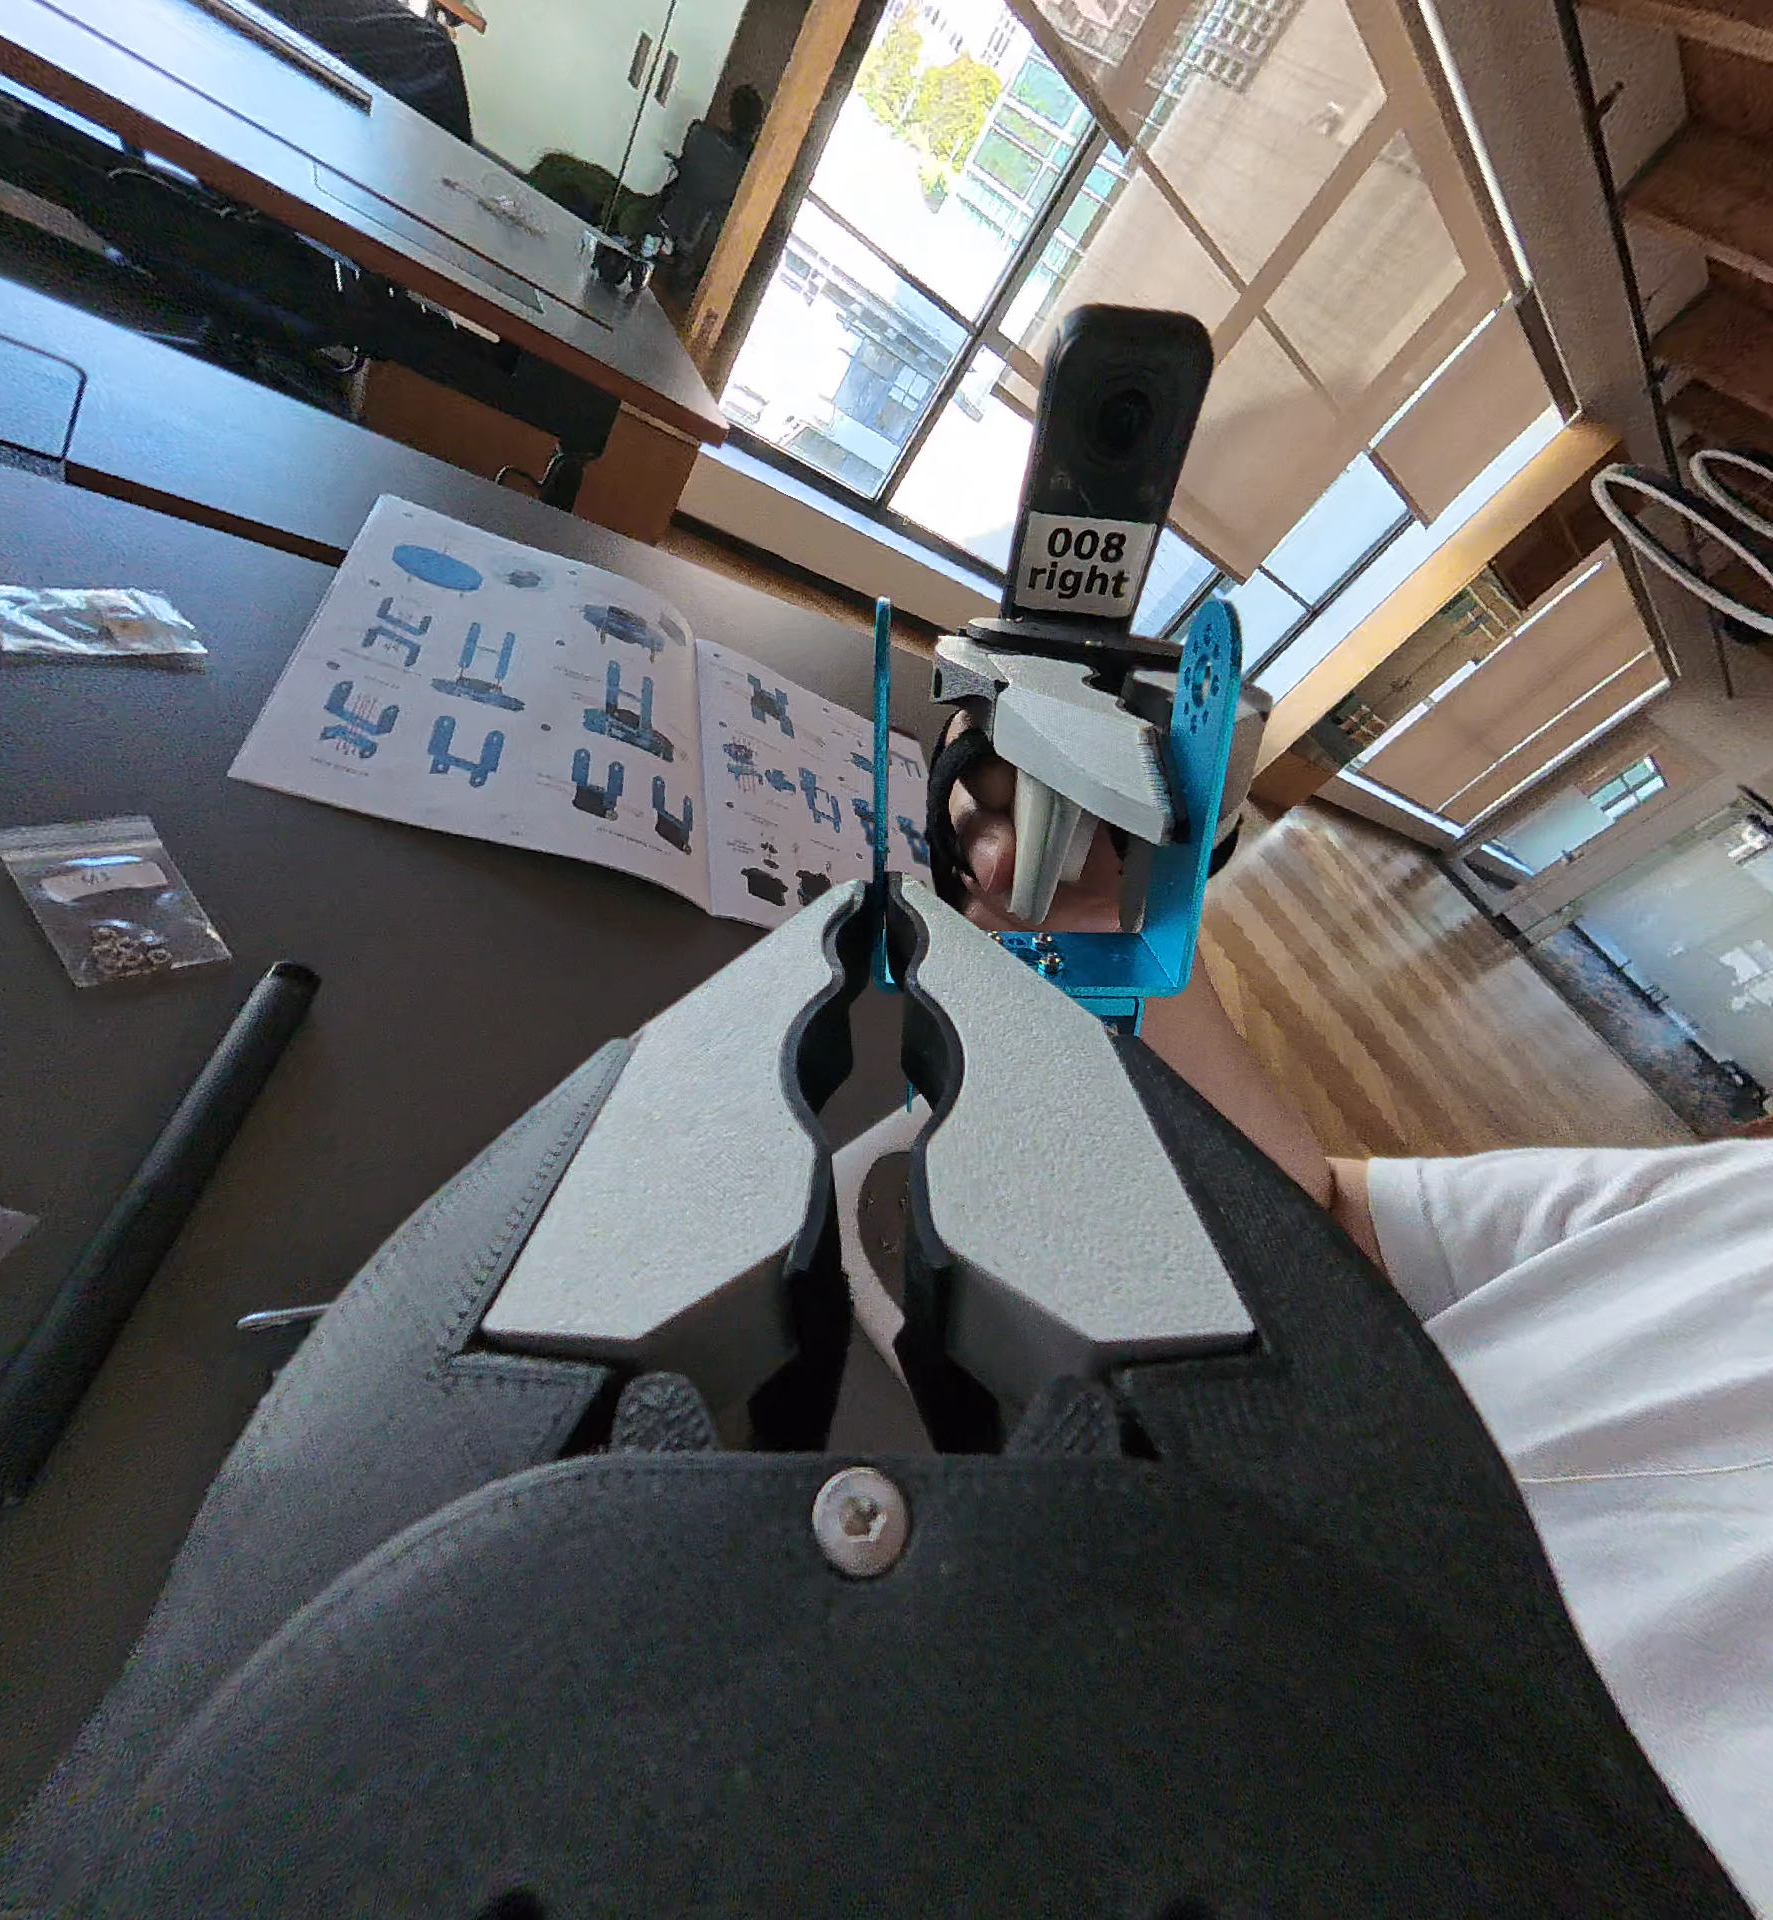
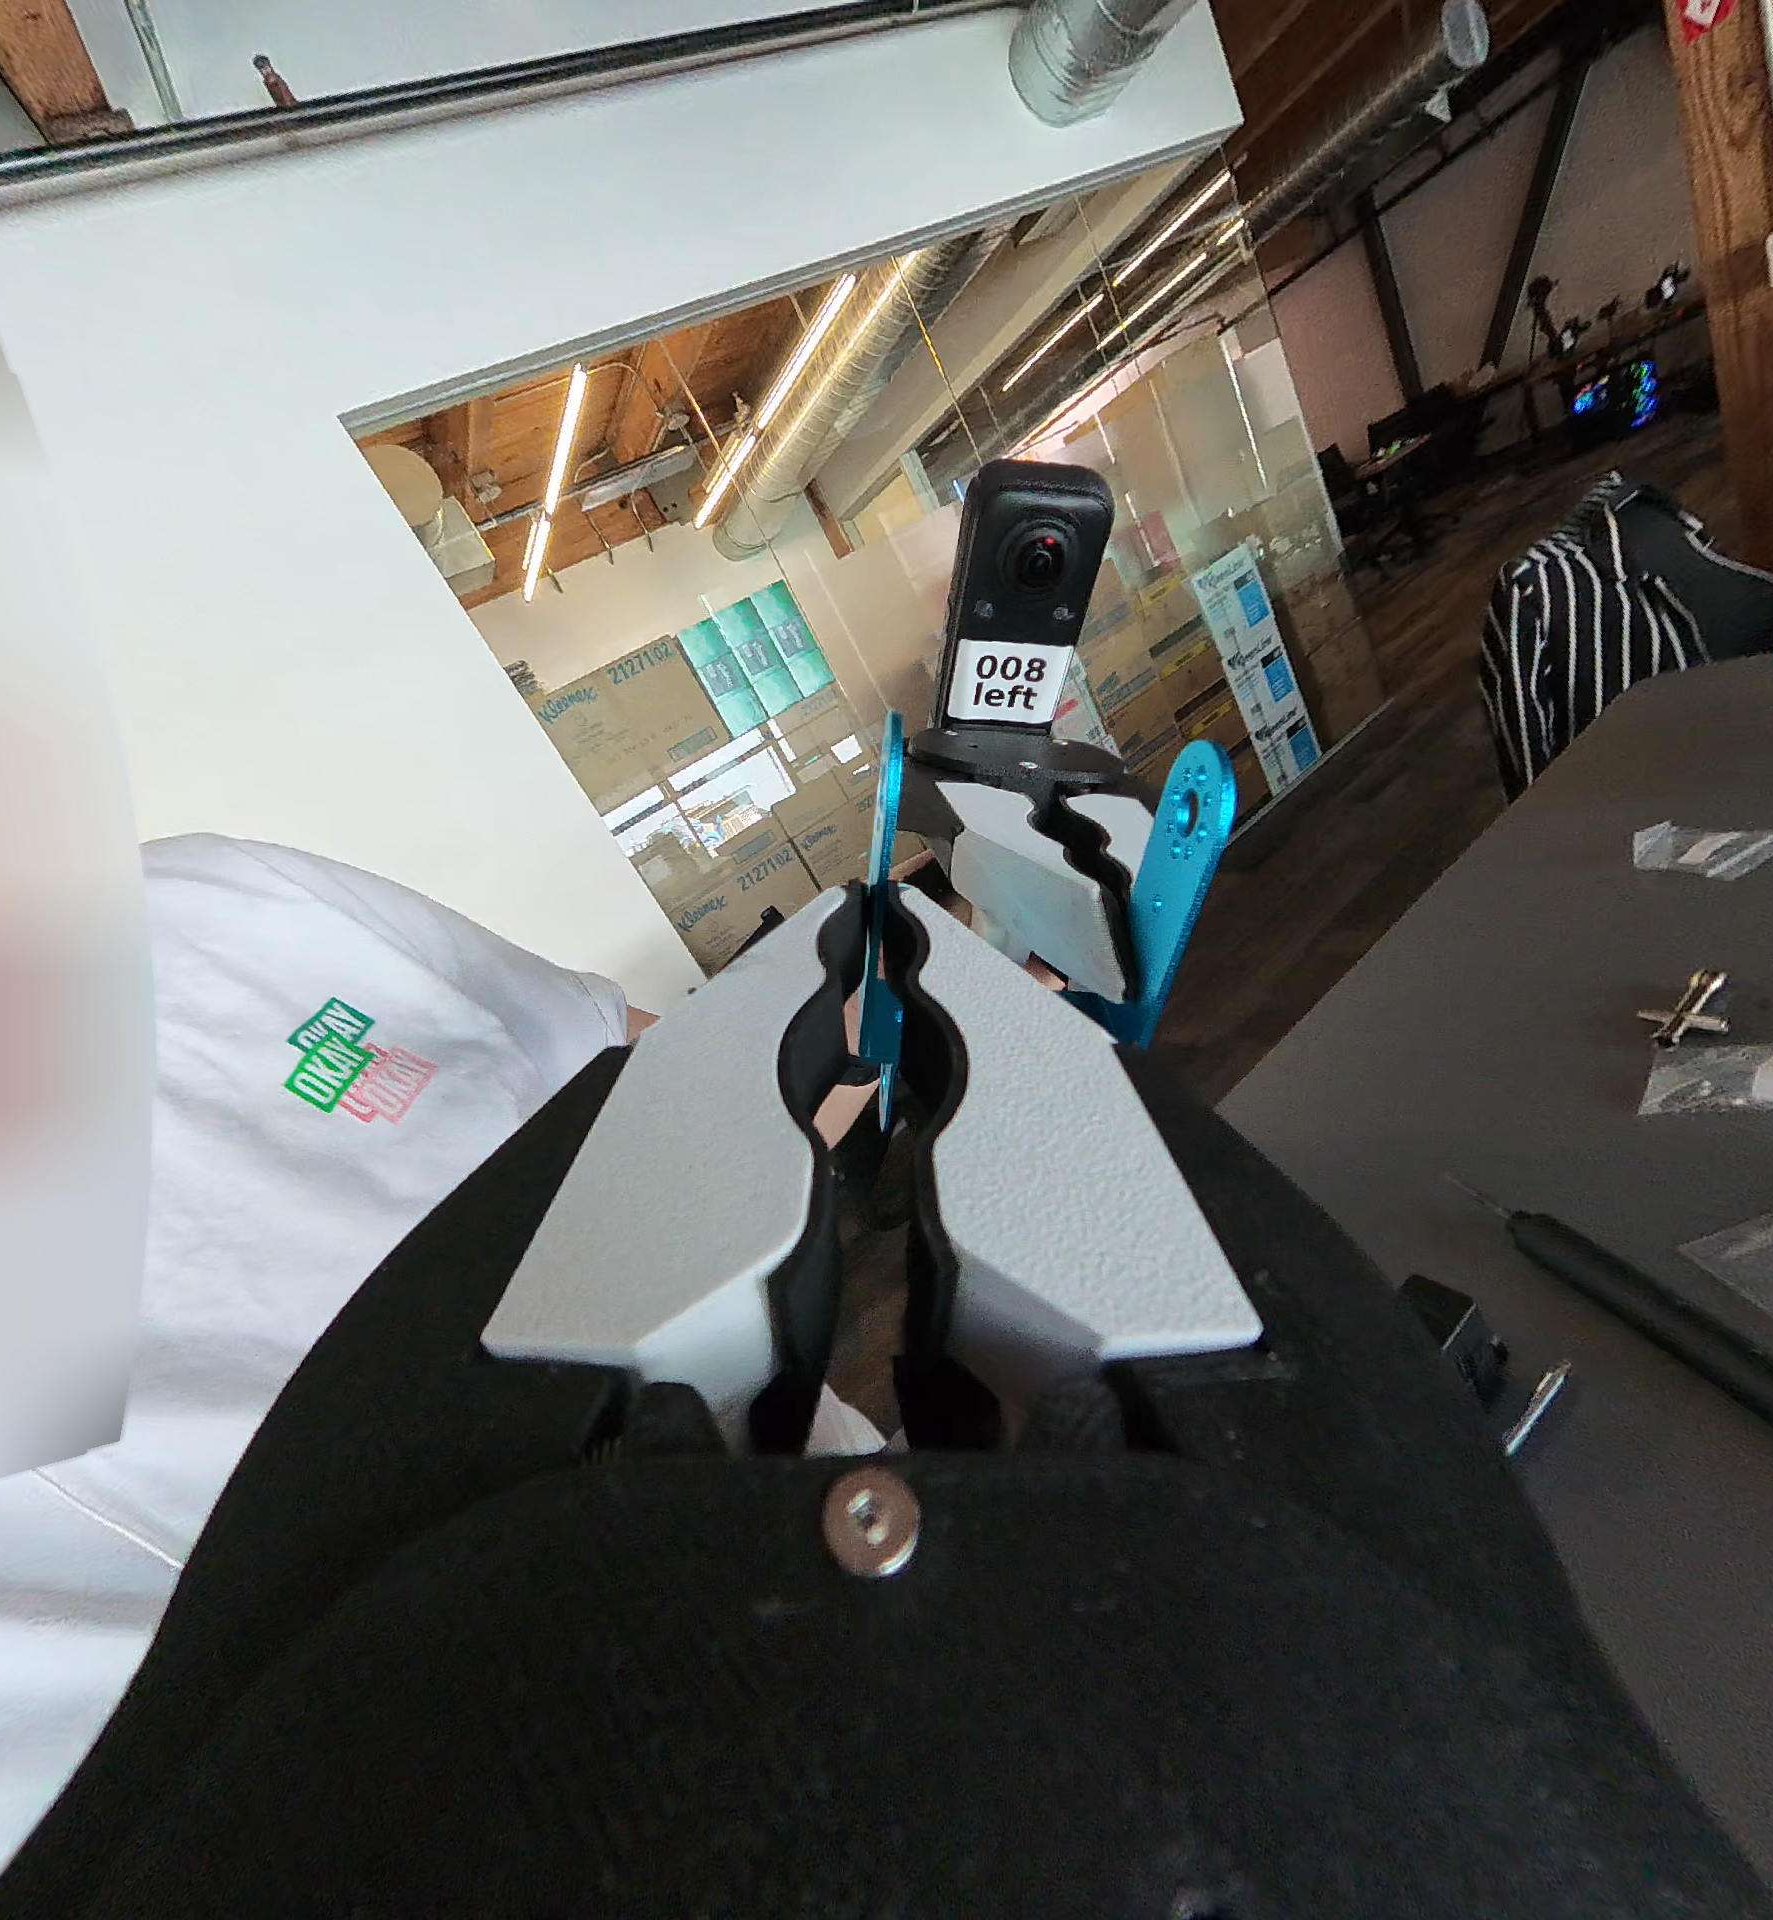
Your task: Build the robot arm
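A blue U-shaped metal bracket [image 1: 1199, 748] is held in the air between both grippers, just off the edge of the dark table [image 1: 394, 1039]. My left gripper [image 1: 887, 899] is shut on one thin upright arm of the bracket. My right gripper [image 1: 1173, 805] faces it and is shut on the other arm. In the right wrist view my right gripper [image 2: 884, 904] clamps one blue arm edge-on. There my left gripper [image 2: 1121, 935] grips the far arm of the bracket [image 2: 1178, 883]. The bracket's base with small screws shows low between them.
An open instruction booklet [image 1: 508, 686], two small plastic bags of parts [image 1: 108, 904] [image 1: 82, 618] and a black rod-like tool [image 1: 134, 1205] lie on the table. A cross-shaped metal wrench [image 2: 1692, 1003] lies there too. A person in a white shirt [image 2: 342, 1039] is close by. Across from one pair of fingers to the other is roughly 6 centimeters. The cross-shaped metal wrench [image 2: 1692, 1003] is about 35 centimeters from my left fingertips.
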The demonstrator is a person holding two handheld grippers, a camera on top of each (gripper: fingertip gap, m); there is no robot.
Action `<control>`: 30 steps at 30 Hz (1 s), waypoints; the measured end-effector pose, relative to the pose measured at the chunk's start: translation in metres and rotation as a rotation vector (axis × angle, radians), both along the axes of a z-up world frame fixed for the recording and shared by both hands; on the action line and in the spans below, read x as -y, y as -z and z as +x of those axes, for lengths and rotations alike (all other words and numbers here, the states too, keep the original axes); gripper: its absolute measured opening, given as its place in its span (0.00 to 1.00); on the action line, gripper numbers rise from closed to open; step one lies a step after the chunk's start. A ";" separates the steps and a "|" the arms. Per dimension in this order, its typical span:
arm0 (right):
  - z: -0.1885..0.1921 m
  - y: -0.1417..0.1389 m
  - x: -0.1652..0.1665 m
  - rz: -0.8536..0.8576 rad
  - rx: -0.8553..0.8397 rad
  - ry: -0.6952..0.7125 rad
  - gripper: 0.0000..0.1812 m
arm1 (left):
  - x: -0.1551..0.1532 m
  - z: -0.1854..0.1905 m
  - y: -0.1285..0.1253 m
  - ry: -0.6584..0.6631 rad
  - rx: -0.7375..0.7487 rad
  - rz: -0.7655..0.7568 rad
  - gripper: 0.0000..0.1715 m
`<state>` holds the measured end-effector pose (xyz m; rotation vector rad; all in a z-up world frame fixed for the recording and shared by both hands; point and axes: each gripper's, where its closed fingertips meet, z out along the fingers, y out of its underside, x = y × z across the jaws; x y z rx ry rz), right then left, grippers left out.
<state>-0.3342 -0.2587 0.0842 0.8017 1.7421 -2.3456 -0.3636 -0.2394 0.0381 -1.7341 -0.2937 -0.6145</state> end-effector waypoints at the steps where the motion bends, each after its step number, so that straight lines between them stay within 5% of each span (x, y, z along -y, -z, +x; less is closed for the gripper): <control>1: 0.002 -0.004 -0.002 -0.004 -0.008 0.005 0.01 | -0.002 0.003 -0.004 0.008 -0.012 0.003 0.00; 22: -0.016 0.021 -0.006 -0.027 0.064 -0.008 0.01 | -0.005 -0.014 0.017 -0.030 0.000 -0.012 0.00; 30: -0.043 0.086 -0.005 0.034 0.158 -0.076 0.03 | 0.002 -0.051 0.070 -0.190 -0.309 0.008 0.00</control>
